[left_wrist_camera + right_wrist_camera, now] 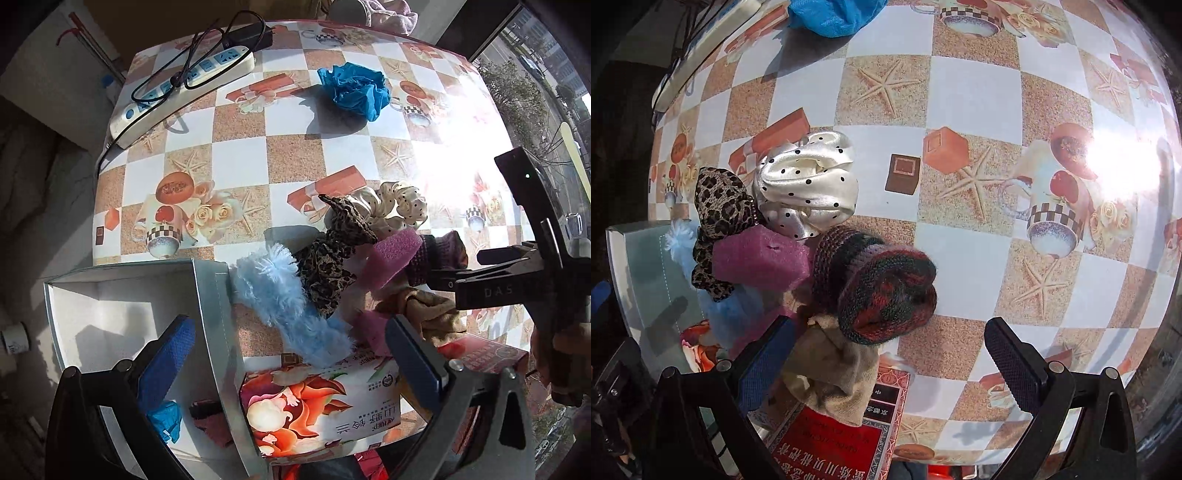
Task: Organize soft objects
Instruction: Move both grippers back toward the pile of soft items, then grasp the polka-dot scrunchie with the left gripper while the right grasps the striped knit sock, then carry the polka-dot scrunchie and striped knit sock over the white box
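Observation:
A pile of soft things lies on the checked table: a fluffy light-blue scrunchie [291,306], a leopard scrunchie [332,254] [720,206], a white dotted satin scrunchie [395,206] [809,184], a pink sponge [391,254] [761,258], a dark knitted roll [886,291] and a beige cloth [831,373]. A white box [210,295] at the left holds a blue cover [164,421] and a dark red piece [212,421]. My left gripper [291,365] is open, one finger over the box. My right gripper [890,369] is open over the beige cloth; it also shows in the left wrist view [517,273].
A crumpled blue shoe cover [354,88] lies at the far side. A white power strip [181,96] with a black cable sits at the far left. A flowered tissue pack [317,406] and a red box [834,439] lie at the near edge.

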The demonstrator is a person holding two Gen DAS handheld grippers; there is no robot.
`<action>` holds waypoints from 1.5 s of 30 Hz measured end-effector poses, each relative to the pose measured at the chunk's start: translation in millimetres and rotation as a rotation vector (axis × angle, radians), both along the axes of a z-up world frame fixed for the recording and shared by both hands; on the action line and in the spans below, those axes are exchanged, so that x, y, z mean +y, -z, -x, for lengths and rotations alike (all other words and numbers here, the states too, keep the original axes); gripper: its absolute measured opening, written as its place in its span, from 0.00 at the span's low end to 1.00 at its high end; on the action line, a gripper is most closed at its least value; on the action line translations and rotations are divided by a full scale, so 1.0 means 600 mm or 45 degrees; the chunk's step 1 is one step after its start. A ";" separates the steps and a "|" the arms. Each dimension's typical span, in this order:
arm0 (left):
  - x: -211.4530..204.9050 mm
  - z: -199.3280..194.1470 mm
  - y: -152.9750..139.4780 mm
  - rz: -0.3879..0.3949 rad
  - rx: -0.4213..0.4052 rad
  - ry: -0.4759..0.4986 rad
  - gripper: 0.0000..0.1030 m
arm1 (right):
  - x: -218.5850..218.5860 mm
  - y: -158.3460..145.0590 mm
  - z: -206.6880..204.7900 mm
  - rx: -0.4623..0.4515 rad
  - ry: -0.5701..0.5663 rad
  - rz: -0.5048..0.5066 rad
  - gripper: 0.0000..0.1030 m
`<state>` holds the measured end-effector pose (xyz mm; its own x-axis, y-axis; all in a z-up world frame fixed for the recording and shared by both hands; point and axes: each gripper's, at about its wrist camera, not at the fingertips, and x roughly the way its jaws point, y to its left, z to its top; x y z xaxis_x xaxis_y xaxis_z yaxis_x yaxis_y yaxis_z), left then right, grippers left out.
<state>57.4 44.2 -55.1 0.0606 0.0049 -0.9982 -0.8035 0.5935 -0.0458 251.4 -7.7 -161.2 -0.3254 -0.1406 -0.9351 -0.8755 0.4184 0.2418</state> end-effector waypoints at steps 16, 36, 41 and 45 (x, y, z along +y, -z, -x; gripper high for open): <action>0.009 -0.188 0.076 0.041 0.087 0.280 1.00 | -0.056 0.053 -0.117 -0.105 0.155 0.029 1.00; 0.017 -0.282 0.168 0.113 0.206 0.387 0.21 | -0.100 -0.016 -0.110 -0.051 0.239 -0.223 0.52; 0.022 -0.254 0.096 -0.040 0.072 0.296 0.21 | -0.114 -0.048 -0.127 -0.048 0.283 -0.274 0.51; 0.022 -0.223 0.048 -0.124 0.027 0.252 0.21 | -0.114 -0.059 -0.146 -0.056 0.288 -0.307 0.51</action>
